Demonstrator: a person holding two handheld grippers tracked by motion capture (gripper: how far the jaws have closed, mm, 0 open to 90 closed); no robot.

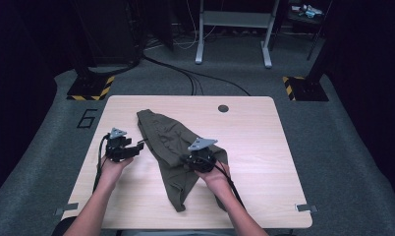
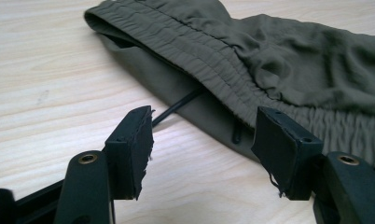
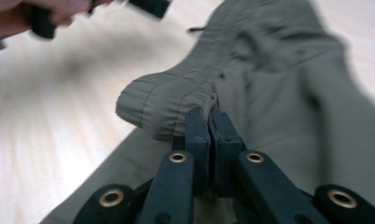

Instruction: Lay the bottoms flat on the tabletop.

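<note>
An olive-green garment [image 1: 172, 147] with an elastic waistband [image 2: 209, 60] lies crumpled across the middle of the light wooden table [image 1: 254, 147]. My left gripper [image 1: 136, 147] hovers open just left of it, jaws spread in front of the waistband and a black drawstring [image 2: 178, 105], as the left gripper view shows. My right gripper [image 1: 193, 160] sits on the garment's near middle, shut on a fold of its stitched hem [image 3: 167, 105]. In the right gripper view the fabric bunches up ahead of the closed jaws [image 3: 209, 123].
A round hole [image 1: 223, 108] is in the table's far edge. Bare wood lies to the right of the garment and along the near edge. Cables and a metal frame stand on the floor beyond the table.
</note>
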